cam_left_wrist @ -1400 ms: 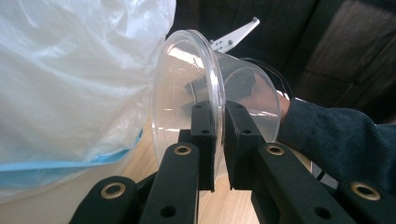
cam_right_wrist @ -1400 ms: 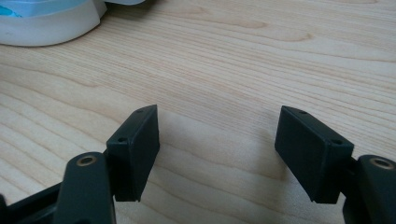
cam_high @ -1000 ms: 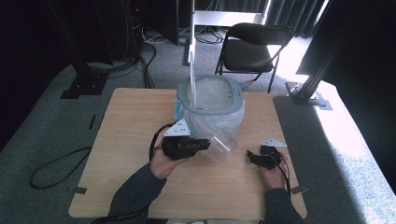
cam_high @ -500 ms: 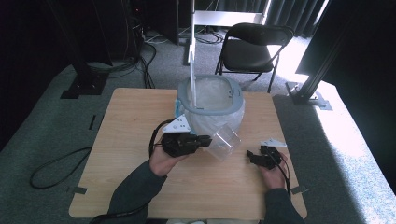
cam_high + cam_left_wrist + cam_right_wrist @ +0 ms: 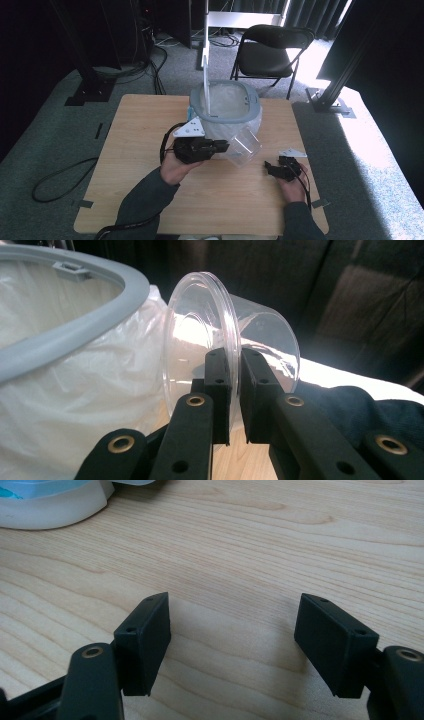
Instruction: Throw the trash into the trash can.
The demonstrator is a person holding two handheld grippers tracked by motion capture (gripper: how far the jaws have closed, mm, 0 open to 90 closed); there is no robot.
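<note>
Clear plastic cup (image 5: 242, 146), pinched in the left gripper (image 5: 220, 146), has been lifted slightly toward the lined bin (image 5: 227, 107).

High view: hard daylight enters from the right, blowing out the floor (image 5: 370, 150) beside the table (image 5: 140, 200); background left and rear nearly black. Table evenly lit, slightly soft overall. Left gripper view: backlit, glare patch inside the clear cup (image 5: 220, 335), dark backdrop, near jaws blurred. Right gripper view: bright, even, soft shadows under the jaws; wood grain sharp mid-frame, softer towards the far edge.
</note>
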